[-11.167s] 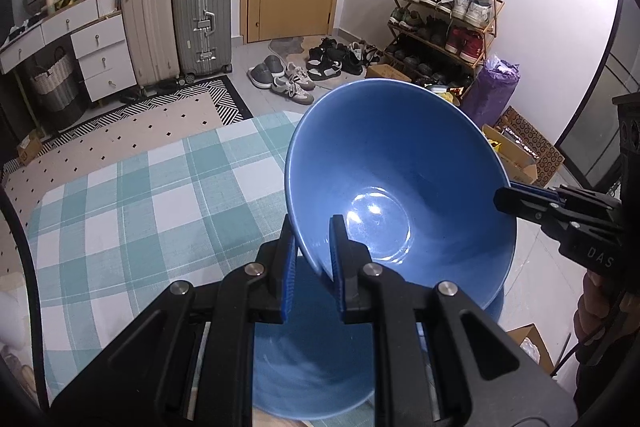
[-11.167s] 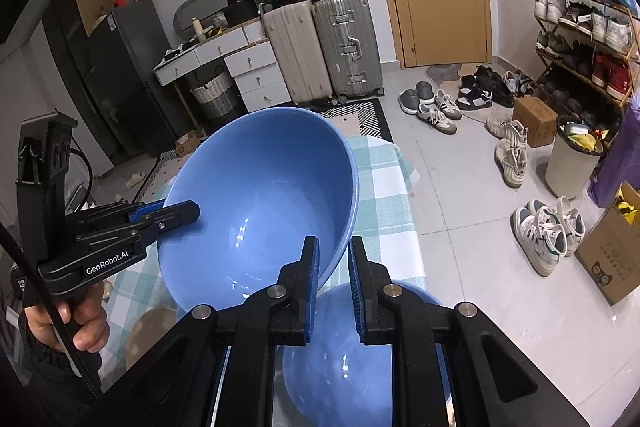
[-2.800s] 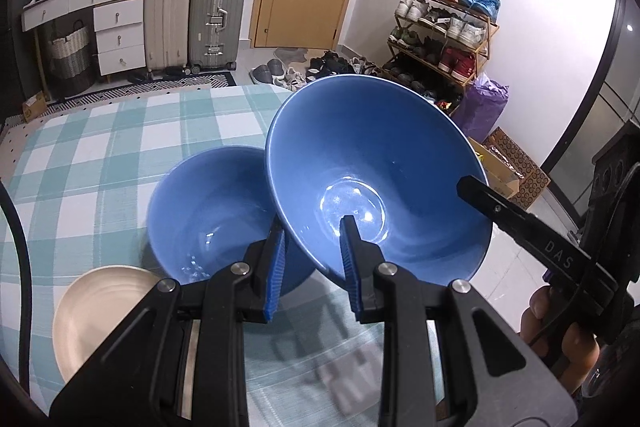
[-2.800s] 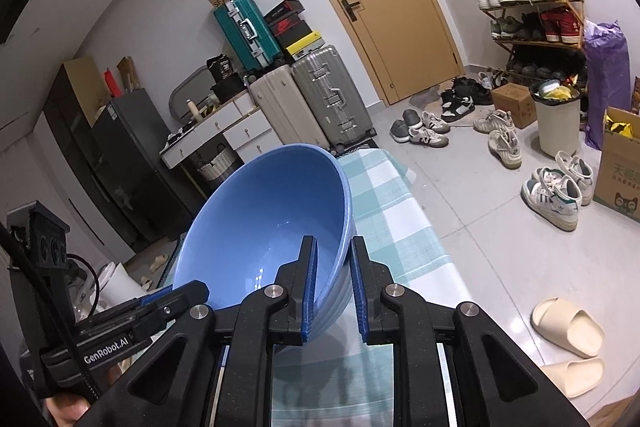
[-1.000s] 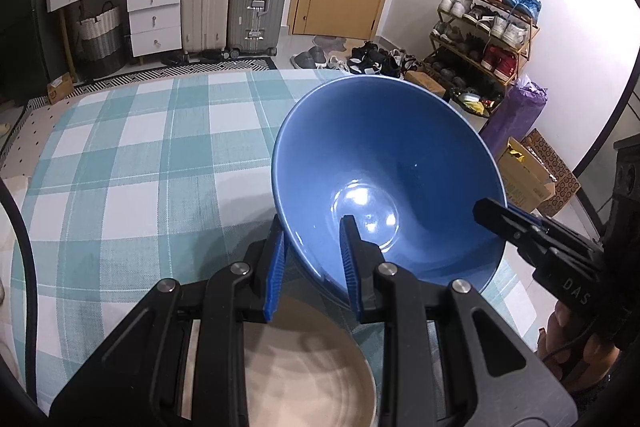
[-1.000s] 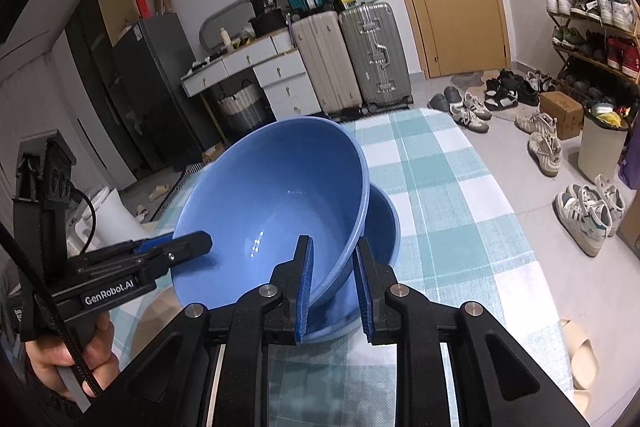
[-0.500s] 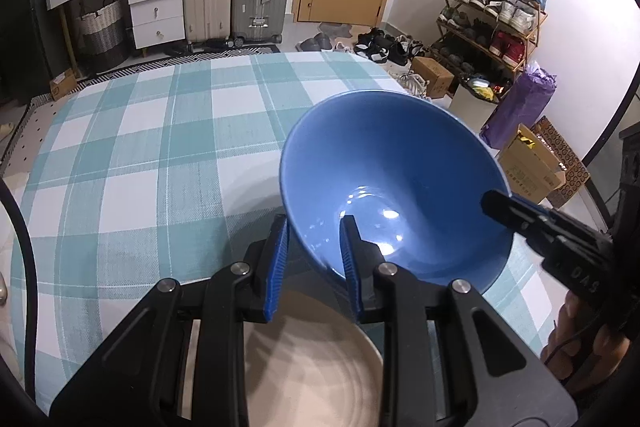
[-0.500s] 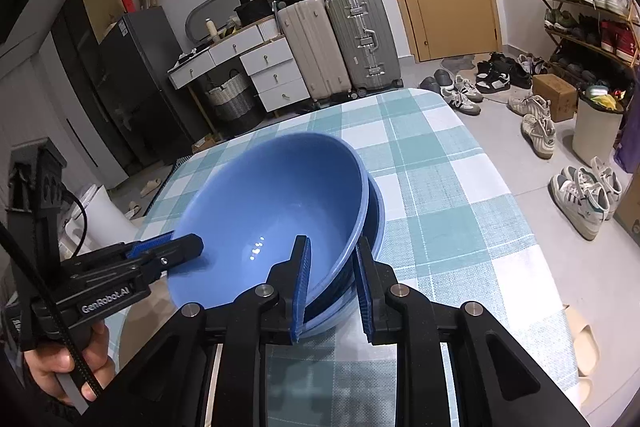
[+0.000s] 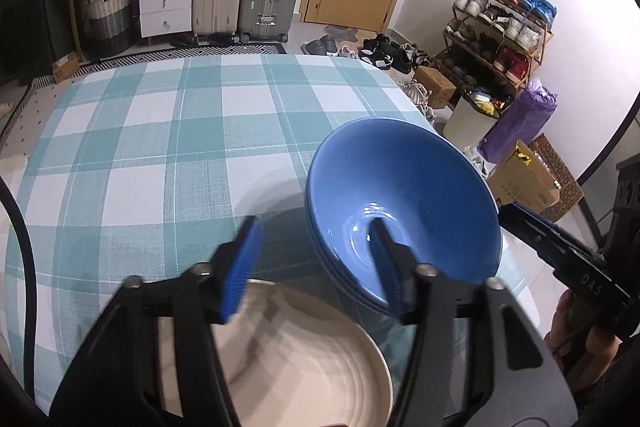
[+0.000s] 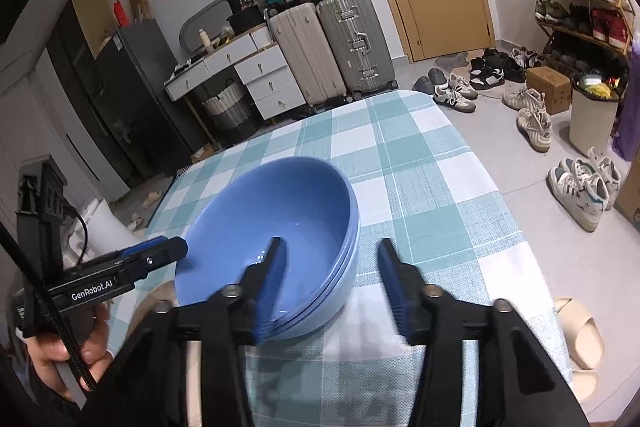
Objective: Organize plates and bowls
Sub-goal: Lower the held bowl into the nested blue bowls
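Blue bowls (image 9: 404, 203), nested one inside another (rims show as stacked ridges, seemingly three, exact count hard to tell), resting on the checked tablecloth (image 9: 160, 131) near the table's right edge. Left gripper (image 9: 316, 259) spread wide, one finger inside the top bowl near the rim and the other outside, gripping nothing. Right gripper (image 10: 328, 279) likewise spread across the opposite rim, inner finger over the bowl's basin, outer finger above the cloth. Looks like the release at the end of stacking. Best done by drawing both tools straight back and slightly up, clearing the rims without nudging them, since a snagged finger could tip or slide the stack toward the nearby edge. Worth checking that the rims sit level before leaving.

Glazed, glossy ceramic by the look of it, with bright highlights in the basin; wide conical walls narrowing to a small base, so likely slippery and prone to rocking if seated off-centre. Cream plate (image 9: 304, 367) just beside the stack, matte, with faint concentric ridges, partly hidden under the left tool. Woven teal-and-white cloth, fine-textured, probably giving decent friction
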Action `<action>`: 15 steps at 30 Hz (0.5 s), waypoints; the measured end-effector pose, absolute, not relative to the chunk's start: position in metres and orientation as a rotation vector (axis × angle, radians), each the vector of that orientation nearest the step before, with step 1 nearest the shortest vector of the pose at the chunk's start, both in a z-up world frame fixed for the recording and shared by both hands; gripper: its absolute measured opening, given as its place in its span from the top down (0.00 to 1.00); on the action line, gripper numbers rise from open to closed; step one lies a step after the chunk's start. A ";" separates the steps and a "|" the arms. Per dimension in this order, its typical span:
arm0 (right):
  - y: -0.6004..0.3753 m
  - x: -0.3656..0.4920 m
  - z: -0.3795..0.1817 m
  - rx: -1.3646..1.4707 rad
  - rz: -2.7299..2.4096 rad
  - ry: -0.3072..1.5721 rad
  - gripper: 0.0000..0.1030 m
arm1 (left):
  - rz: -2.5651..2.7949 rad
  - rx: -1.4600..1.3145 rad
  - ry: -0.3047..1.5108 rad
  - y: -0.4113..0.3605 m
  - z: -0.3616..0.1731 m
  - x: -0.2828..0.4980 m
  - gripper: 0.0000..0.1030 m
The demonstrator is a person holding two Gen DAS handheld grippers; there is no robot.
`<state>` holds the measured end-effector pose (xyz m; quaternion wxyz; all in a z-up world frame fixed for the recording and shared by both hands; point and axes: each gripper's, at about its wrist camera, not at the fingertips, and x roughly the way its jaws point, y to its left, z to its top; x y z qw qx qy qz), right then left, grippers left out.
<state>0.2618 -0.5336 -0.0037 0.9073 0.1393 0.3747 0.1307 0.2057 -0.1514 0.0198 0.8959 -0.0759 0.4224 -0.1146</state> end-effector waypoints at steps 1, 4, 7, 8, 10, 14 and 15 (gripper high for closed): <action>-0.536 0.263 -0.005 0.306 0.273 0.776 0.38 | -0.237 -0.167 0.878 -0.149 0.019 0.207 0.34; -0.540 0.265 -0.008 0.332 0.280 0.786 0.29 | -0.246 -0.197 0.882 -0.143 0.017 0.210 0.21; -0.542 0.268 -0.011 0.356 0.285 0.795 0.21 | -0.244 -0.216 0.891 -0.140 0.014 0.214 0.11; -0.544 0.270 -0.013 0.373 0.293 0.797 0.21 | -0.244 -0.224 0.895 -0.140 0.013 0.216 0.02; -0.546 0.274 -0.015 0.397 0.303 0.804 0.21 | -0.243 -0.235 0.897 -0.140 0.010 0.220 0.01; -0.541 0.280 -0.018 0.380 0.319 0.816 0.21 | -0.243 -0.242 0.919 -0.144 0.003 0.228 0.01; -0.538 0.281 -0.019 0.374 0.324 0.822 0.21 | -0.244 -0.242 0.923 -0.146 0.003 0.228 0.01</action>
